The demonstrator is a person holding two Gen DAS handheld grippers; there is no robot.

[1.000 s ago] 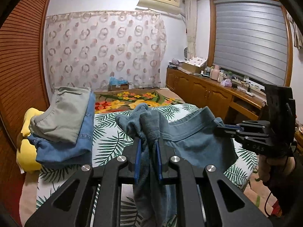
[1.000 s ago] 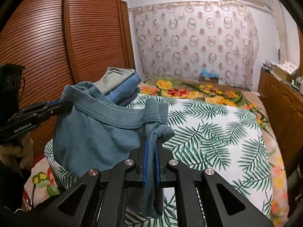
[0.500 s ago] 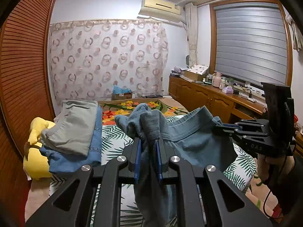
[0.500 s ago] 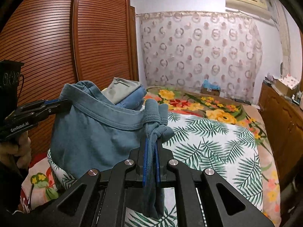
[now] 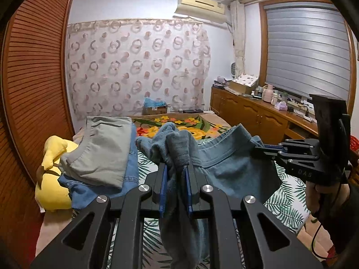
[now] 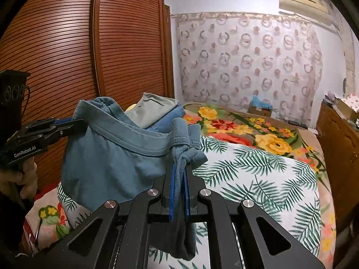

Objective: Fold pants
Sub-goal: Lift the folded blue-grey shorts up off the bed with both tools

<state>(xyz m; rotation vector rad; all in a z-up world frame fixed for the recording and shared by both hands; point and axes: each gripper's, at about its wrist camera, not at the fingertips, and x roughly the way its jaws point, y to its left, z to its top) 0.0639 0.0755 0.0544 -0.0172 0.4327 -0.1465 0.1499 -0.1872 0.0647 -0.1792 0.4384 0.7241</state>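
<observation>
Leaf-print bed (image 6: 258, 179) under folded clothes stack (image 5: 101, 157), yellow plush (image 5: 51, 179).

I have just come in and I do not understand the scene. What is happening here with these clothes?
A person holds a gripper in each hand and is folding blue pants. The left gripper and the right gripper each clamp one end of the waistband, holding the pants up above the bed. Folded clothes already lie stacked at the side.

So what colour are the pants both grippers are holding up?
The pants are a faded teal blue, plain with no pattern; the right wrist view shows it best.
</observation>
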